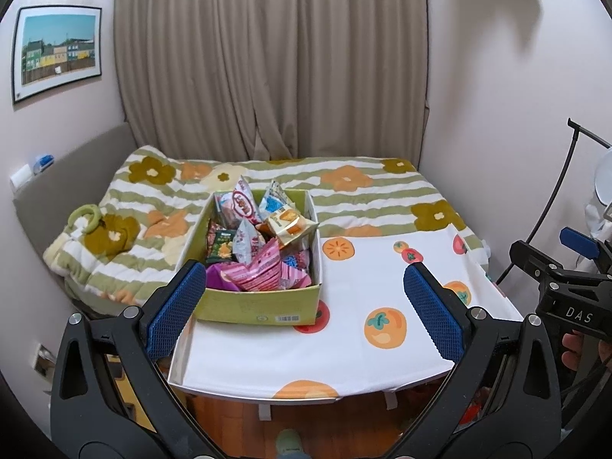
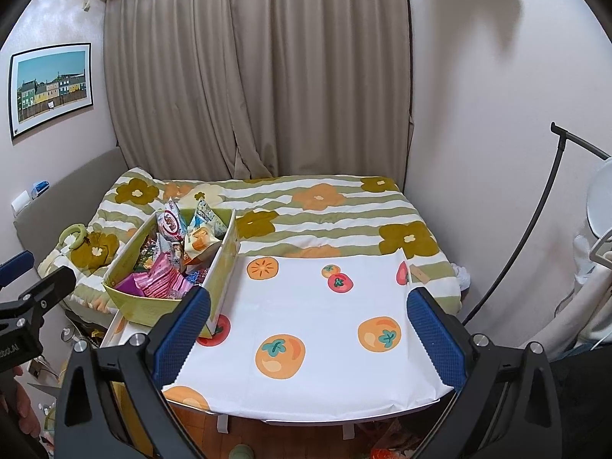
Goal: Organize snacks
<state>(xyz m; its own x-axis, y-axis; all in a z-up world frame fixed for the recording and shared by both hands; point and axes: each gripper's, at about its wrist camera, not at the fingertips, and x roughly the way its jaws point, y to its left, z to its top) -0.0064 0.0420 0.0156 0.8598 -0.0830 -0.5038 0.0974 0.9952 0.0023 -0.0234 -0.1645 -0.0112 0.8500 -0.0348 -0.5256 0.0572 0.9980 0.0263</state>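
A green cardboard box (image 1: 252,308) (image 2: 147,311) stands on the left part of a small table, heaped with several snack packets (image 1: 264,252) (image 2: 179,248) in pink, white, blue and orange wrappers. My left gripper (image 1: 306,306) is open in front of the box, held back from it with nothing between its blue pads. In the right wrist view my right gripper (image 2: 310,332) is open too, hovering over the table's near edge, to the right of the box. The right gripper's black body (image 1: 566,279) shows at the far right of the left wrist view.
The table wears a white cloth printed with persimmons (image 1: 382,325) (image 2: 317,306). Behind it lies a bed with a flowered green-striped quilt (image 1: 363,187) (image 2: 344,206), and a green ring toy (image 1: 86,216) on its left. Beige curtains hang behind. A black lamp stand (image 2: 535,210) curves at the right.
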